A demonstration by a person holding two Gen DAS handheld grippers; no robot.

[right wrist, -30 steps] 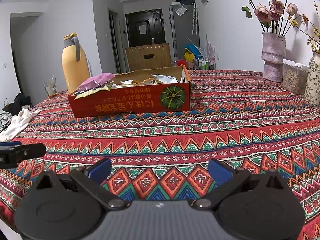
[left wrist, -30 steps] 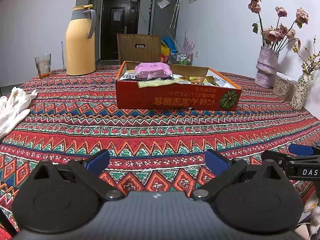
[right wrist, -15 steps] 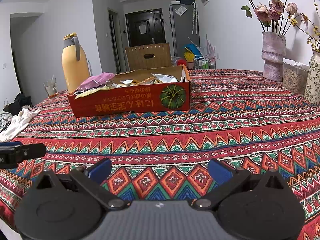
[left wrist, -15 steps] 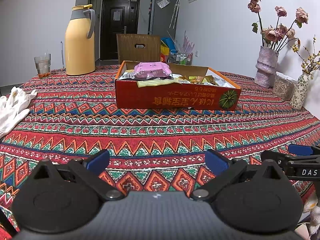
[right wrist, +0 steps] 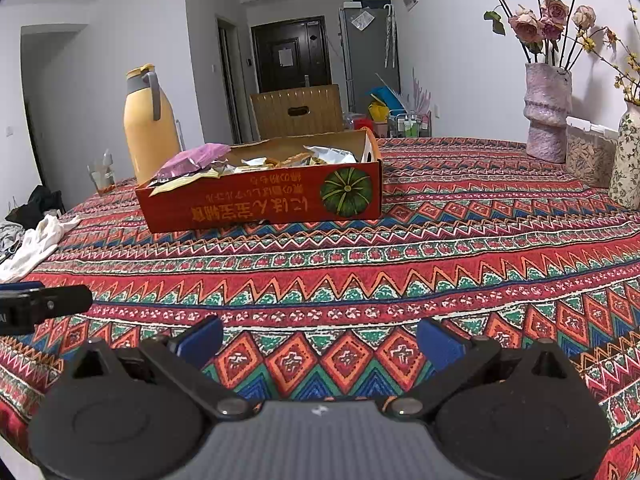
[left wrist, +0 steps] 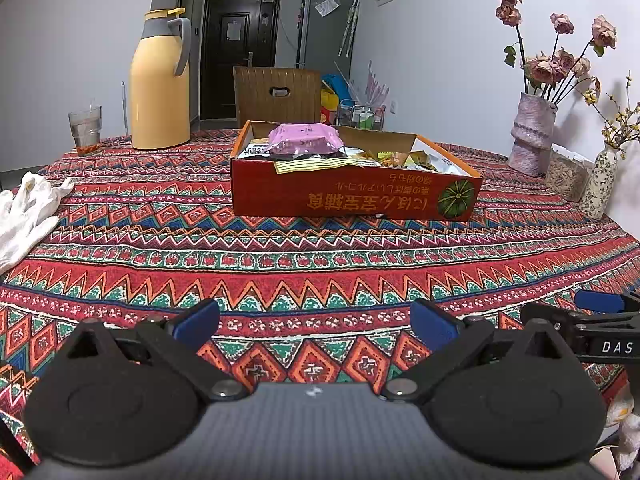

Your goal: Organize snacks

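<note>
A shallow red cardboard box point(left wrist: 352, 196) point(right wrist: 260, 200) with a pumpkin picture sits mid-table, filled with snack packets. A pink packet point(left wrist: 306, 140) point(right wrist: 192, 158) lies on top at its left end, a silver-white packet point(right wrist: 332, 154) toward its right. My left gripper point(left wrist: 316, 326) is open near the front edge of the table, well short of the box, with nothing between its blue pads. My right gripper point(right wrist: 320, 338) is open too, just as far back and empty. Each gripper's tip shows at the edge of the other's view.
A patterned red tablecloth point(left wrist: 320, 264) covers the table. At the back left stand a yellow thermos jug point(left wrist: 160, 80) and a glass point(left wrist: 85, 128). White gloves point(left wrist: 28, 212) lie at the left edge. Flower vases point(left wrist: 532, 132) and a clear container point(left wrist: 568, 176) line the right wall.
</note>
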